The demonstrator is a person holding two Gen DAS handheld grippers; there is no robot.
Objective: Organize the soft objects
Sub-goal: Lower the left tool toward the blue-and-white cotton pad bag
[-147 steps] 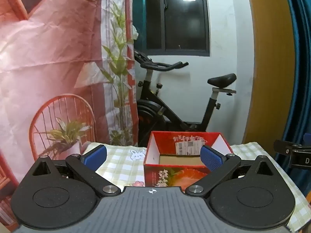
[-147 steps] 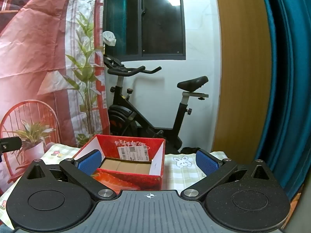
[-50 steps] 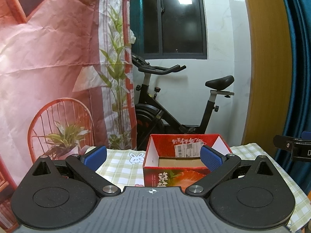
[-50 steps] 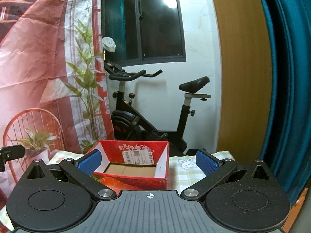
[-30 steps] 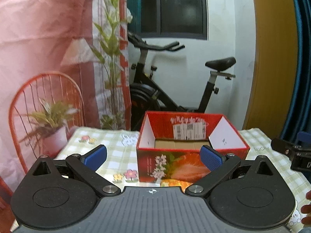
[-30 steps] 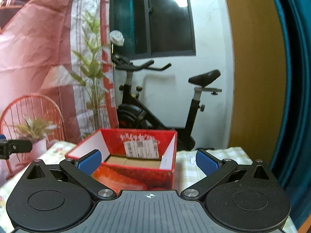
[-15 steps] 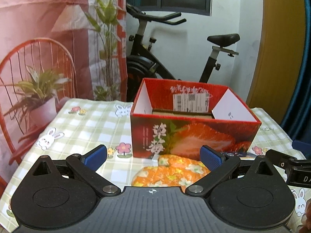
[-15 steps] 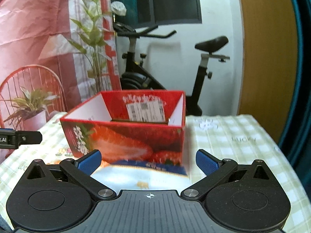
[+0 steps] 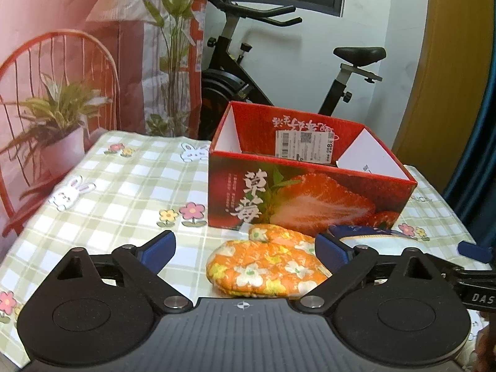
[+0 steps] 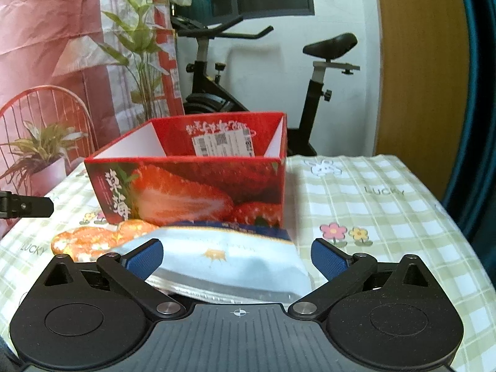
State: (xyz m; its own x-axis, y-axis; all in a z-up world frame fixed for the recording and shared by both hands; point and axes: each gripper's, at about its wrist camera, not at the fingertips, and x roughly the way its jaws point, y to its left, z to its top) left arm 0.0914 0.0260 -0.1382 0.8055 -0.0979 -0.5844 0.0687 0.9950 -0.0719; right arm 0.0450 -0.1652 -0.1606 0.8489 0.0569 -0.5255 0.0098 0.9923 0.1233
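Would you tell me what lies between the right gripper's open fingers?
In the right wrist view, a white snack bag lies between the right gripper fingers, untouched.

My room is lit warm and a bit dim from a lamp up high, both pictures bend round at the edges with dark corners, the white bag [image 10: 229, 263] near my right camera looks smeary, and the red box [image 9: 307, 192] casts a soft shadow.

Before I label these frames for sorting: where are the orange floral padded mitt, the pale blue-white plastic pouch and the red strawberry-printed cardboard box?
orange floral padded mitt [image 9: 263, 268], left wrist view, middle.
pale blue-white plastic pouch [image 10: 229, 259], right wrist view, top face.
red strawberry-printed cardboard box [image 9: 310, 200], left wrist view, front wall.
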